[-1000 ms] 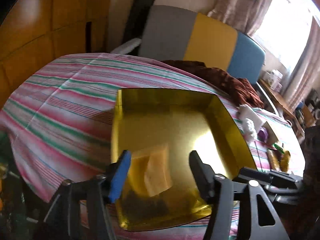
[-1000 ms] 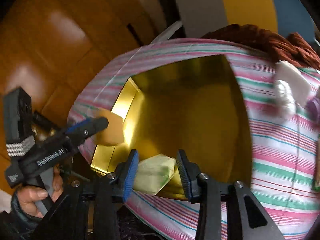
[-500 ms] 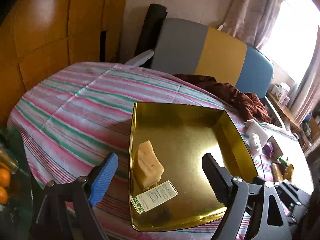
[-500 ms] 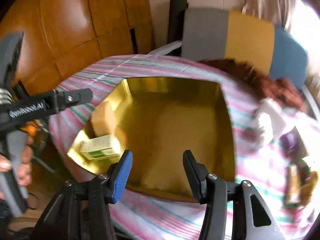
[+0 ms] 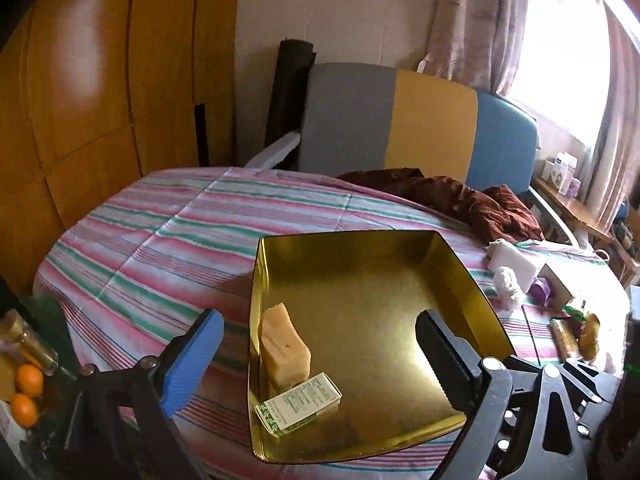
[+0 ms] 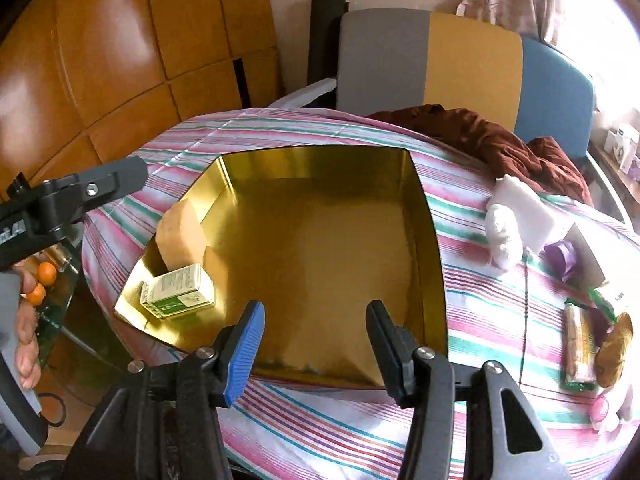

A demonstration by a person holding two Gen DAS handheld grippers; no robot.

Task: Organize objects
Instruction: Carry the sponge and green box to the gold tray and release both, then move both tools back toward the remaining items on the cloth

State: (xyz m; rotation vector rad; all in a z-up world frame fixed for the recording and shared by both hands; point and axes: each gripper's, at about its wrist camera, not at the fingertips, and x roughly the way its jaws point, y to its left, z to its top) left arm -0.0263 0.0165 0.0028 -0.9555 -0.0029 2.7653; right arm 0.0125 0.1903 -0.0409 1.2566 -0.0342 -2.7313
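We see one gold tray lying on the striped cloth that covers the surface. Two things sit in the tray, both at its near-left corner: one tan block and one small green-and-white box. In the left wrist view the block's long axis runs along the tray's left wall, away from us; the box lies flat, touching the block's near end, its long axis running crosswise toward the tray's middle. Our left tongs are opening, wide apart, with both things lying below the gap, unheld. Our right tongs stand apart over the tray's near edge, holding nothing. Beside the tray to the right lie one white block, a purple thing and some wrapped packets.
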